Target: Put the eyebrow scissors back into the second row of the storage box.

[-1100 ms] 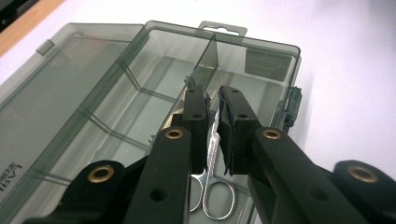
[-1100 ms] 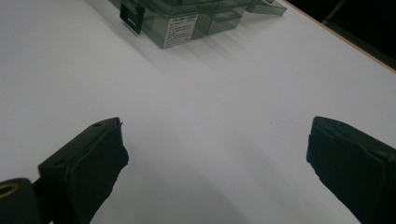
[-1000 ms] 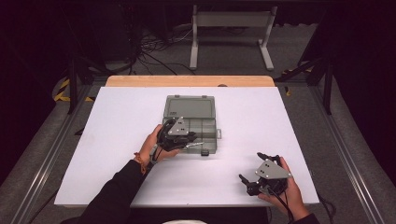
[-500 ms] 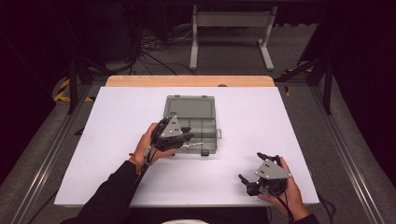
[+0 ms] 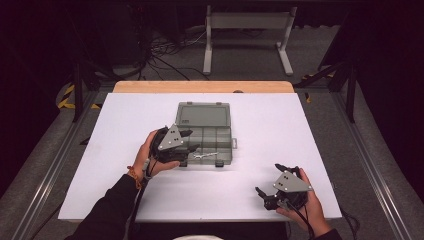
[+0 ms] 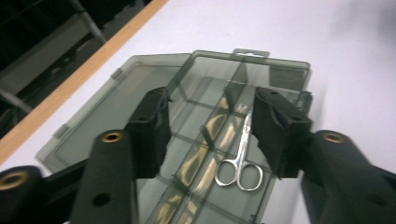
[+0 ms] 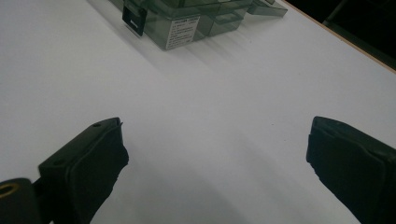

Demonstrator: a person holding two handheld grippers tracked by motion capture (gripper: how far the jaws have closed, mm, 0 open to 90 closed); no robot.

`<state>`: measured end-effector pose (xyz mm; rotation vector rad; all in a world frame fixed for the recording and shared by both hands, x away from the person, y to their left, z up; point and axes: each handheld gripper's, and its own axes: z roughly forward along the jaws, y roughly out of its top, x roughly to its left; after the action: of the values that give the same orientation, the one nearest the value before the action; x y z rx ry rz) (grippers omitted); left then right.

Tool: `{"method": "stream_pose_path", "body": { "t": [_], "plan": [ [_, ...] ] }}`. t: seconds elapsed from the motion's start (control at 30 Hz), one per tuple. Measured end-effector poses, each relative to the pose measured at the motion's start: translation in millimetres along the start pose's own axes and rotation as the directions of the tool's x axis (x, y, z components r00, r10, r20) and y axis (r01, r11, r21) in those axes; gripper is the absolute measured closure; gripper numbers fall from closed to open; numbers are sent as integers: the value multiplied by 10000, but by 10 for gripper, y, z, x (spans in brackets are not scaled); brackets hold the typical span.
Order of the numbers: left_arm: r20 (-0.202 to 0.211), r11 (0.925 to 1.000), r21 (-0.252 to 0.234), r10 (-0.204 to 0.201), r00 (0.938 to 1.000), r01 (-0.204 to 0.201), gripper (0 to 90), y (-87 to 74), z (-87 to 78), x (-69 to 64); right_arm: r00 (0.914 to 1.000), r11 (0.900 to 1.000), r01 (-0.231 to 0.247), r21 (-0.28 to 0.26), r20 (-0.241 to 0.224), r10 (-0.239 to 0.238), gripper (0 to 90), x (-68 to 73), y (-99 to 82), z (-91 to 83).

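Scissors [image 6: 239, 161], small and of shiny steel, lie released in the smoky clear plastic compartment box [image 6: 140, 93] between our left gripper [image 6: 210, 135]'s just-opened jaws, so next we withdraw and shut the lid.

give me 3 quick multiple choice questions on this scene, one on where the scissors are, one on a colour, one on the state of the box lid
1. Where do the scissors lie?
A. in the open box
B. on the bare table by the right gripper
C. on the floor

2. What colour is the table top?
A. red
B. white
C. green

3. How is the lid of the box?
A. shut and latched
B. taken off and set aside
C. folded open, flat on the table

Answers:
1. A, the left gripper view shows them resting on the compartments, between the parted pads of the left gripper, which has just been opening and does not press on them.
2. B, the high view shows a white sheet with a wooden far edge.
3. C, the lid lies flat behind the compartments, joined along one edge.
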<state>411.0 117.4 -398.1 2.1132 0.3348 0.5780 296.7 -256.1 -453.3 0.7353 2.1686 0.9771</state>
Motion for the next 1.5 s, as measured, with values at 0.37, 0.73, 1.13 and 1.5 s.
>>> {"method": "stream_pose_path", "body": {
  "t": [0.37, 0.73, 1.13, 1.5],
  "plan": [
    [-100, 9989, -111, -452, 9989, 450, 142, -14, 21, -8, 10000, 10000, 37, 13, 2, -37, 54, -3, -8, -2],
    [24, 9993, -60, -359, 9994, 359, 35, -21, 22, -5, 10000, 10000, 55, 8, 10, -55, 54, -7, -10, -6],
    [-102, 9998, -187, -99, 9999, 97, 36, -15, -59, -4, 10000, 10000, 50, -22, 23, -50, 54, -7, -6, -14],
    [-263, 9995, -300, -2, 9997, -6, 32, -80, -193, 7, 10000, 10000, 4, -66, 42, -4, 54, -14, -5, -20]
  ]
}}
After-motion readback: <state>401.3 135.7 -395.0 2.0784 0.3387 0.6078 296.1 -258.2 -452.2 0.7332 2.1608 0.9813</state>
